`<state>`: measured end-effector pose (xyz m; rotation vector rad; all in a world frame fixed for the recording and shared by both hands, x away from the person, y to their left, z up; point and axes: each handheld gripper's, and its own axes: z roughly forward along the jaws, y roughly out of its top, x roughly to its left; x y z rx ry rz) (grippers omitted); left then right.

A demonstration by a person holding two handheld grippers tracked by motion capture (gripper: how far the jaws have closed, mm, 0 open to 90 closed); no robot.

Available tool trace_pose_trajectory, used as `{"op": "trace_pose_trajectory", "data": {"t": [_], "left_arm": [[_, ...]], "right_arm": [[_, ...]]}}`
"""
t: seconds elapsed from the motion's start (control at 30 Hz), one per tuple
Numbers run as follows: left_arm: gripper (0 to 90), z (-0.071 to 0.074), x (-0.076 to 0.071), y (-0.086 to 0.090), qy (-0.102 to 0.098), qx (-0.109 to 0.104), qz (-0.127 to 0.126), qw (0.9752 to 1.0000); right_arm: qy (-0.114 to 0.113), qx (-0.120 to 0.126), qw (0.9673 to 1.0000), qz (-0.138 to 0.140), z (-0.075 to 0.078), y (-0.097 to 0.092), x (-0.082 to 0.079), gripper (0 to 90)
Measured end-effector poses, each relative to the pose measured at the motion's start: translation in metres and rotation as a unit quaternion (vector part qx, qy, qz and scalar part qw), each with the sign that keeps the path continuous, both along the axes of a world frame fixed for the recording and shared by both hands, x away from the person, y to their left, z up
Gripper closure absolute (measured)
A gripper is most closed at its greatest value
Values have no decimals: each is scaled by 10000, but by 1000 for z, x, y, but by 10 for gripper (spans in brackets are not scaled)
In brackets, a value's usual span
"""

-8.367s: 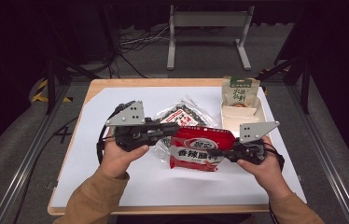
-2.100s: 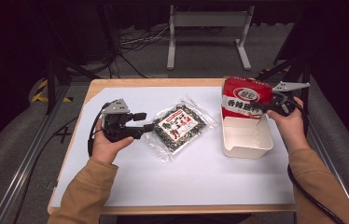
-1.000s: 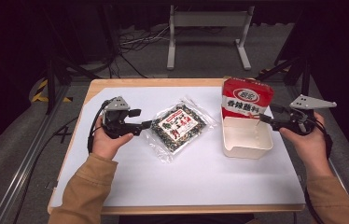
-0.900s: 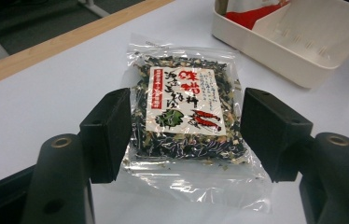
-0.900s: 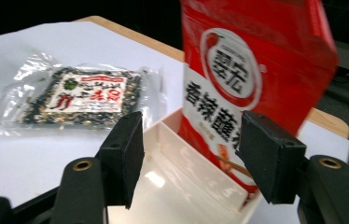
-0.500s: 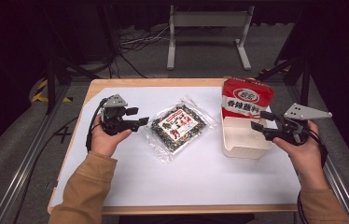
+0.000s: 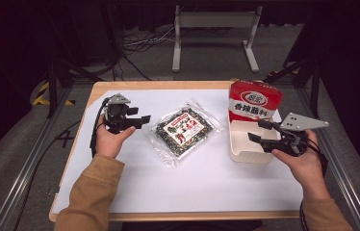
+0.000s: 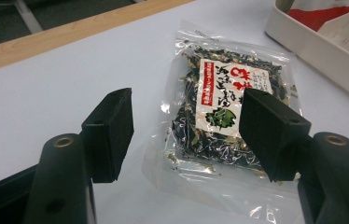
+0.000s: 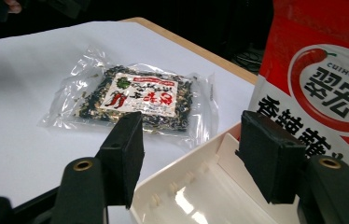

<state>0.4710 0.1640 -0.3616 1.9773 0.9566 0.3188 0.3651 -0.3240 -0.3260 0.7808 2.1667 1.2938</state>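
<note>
Left tool point(image 7: 139, 120): jaws wide apart, nothing between them, held level over the white table point(image 7: 120, 192) in the person's left hand point(image 7: 110, 139).
Seaweed packet: the clear plastic packet of dark dried flakes with a white and red label point(image 7: 184, 131) lies flat on the table just ahead of the left tool's jaws; in the left gripper view it point(image 8: 228, 107) sits beyond and between the two black pads point(image 8: 112, 133), untouched.
Right tool point(image 7: 260, 132): jaws wide apart, holding nothing, just in front of the near rim of the cream plastic tray point(image 7: 238, 151).
Red pouch: the upright red and white foil pouch with dark characters point(image 7: 254, 102) stands in the tray's far end, ahead of the right tool.
Step in hand: likely the left tool closing in on the packet to lift it toward the tray.
Risk, grip: the packet lies flat and slick; pads may slide over the film or pinch only the loose clear border, so it droops or slips out.
Risk, tray: the pouch looks free-standing; a nudge from the right tool or the arriving packet could tip it.
Risk, table: pressing down hard could drag the packet away from the left tool.
</note>
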Motion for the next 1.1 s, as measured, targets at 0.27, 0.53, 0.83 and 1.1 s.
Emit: {"op": "trace_pose_trajectory", "data": {"t": [0.27,0.53,0.83,1.1], "left_arm": [[367,-15,13,-1,267,53,72,9996],[422,-31,22,-1,648,120,172,9977],[415,-46,31,0,1019,259,181,9943],[412,-57,35,-2,1273,370,184,9910]], "right_arm": [[20,54,10000,66,1,6,-6,394],[159,181,9997,81,-4,5,-5,389],[265,302,9991,115,-4,5,-7,432],[198,238,9993,229,-3,9,-9,406]]}}
